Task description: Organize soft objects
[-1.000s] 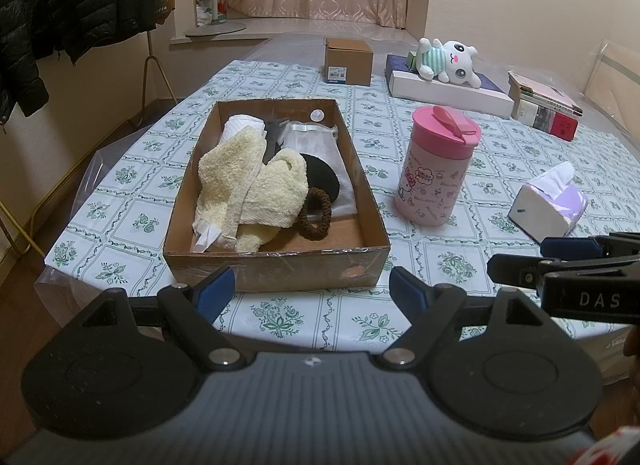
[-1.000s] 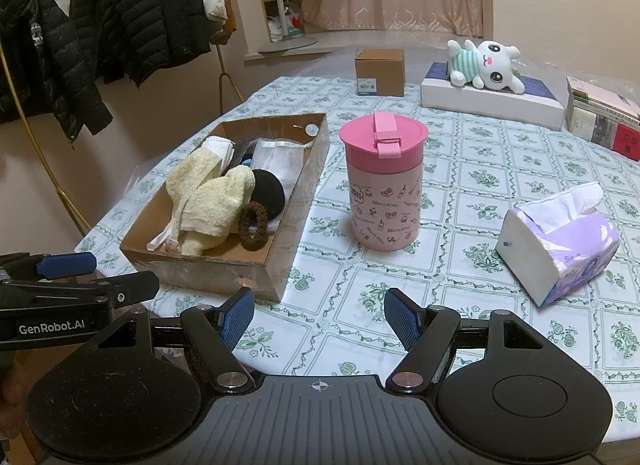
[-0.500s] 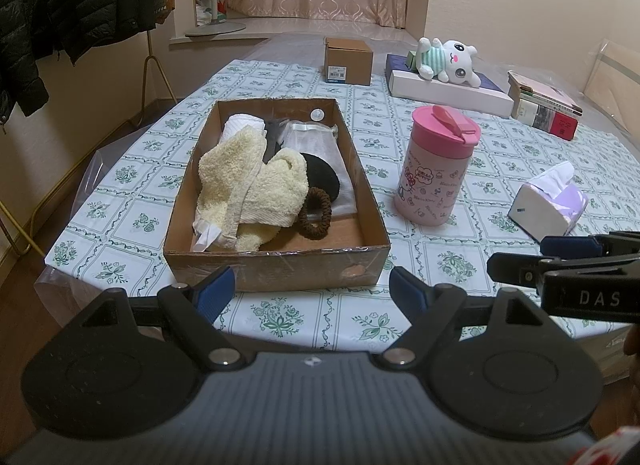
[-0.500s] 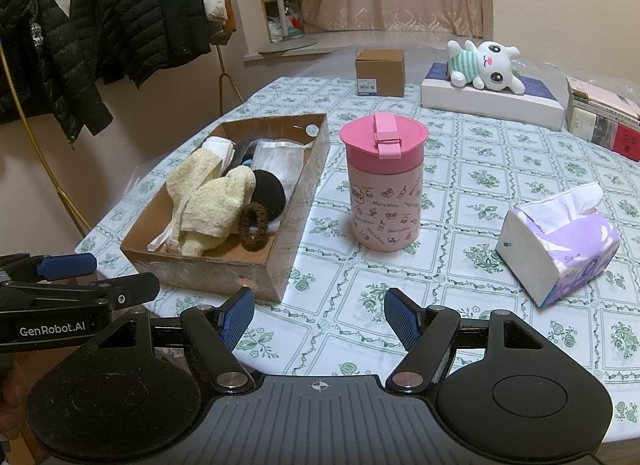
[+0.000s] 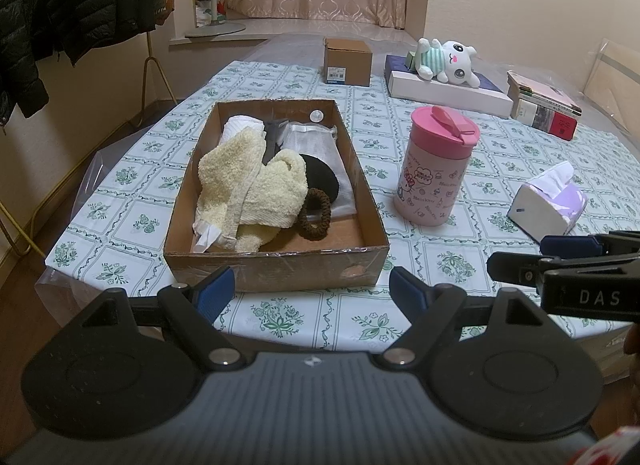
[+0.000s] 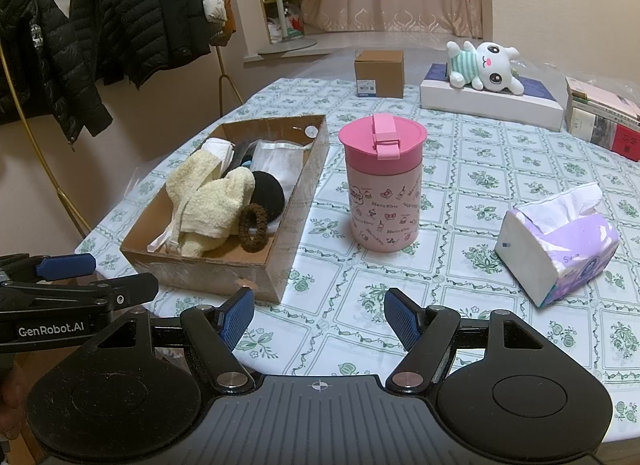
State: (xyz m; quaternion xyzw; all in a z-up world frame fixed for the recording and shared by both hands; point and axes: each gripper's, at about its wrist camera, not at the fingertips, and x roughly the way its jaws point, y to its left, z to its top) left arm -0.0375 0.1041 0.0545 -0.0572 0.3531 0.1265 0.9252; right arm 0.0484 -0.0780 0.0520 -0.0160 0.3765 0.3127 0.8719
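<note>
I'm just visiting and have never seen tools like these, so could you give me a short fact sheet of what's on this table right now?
left gripper: open, empty, short of the box
right gripper: open, empty, above the table edge
cardboard box: holds cream towel, brown hair scrunchie, black round pad, white mesh pouch
pink lidded cup: upright, right of the box
tissue pack: right of the cup
plush toy: lying on a flat box, far side

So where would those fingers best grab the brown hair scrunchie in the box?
Probably from above, pinching the brown scrunchie across its upper arc, one finger through the hole. It leans against the cream towel inside the cardboard box, whose walls block side approaches.
</note>
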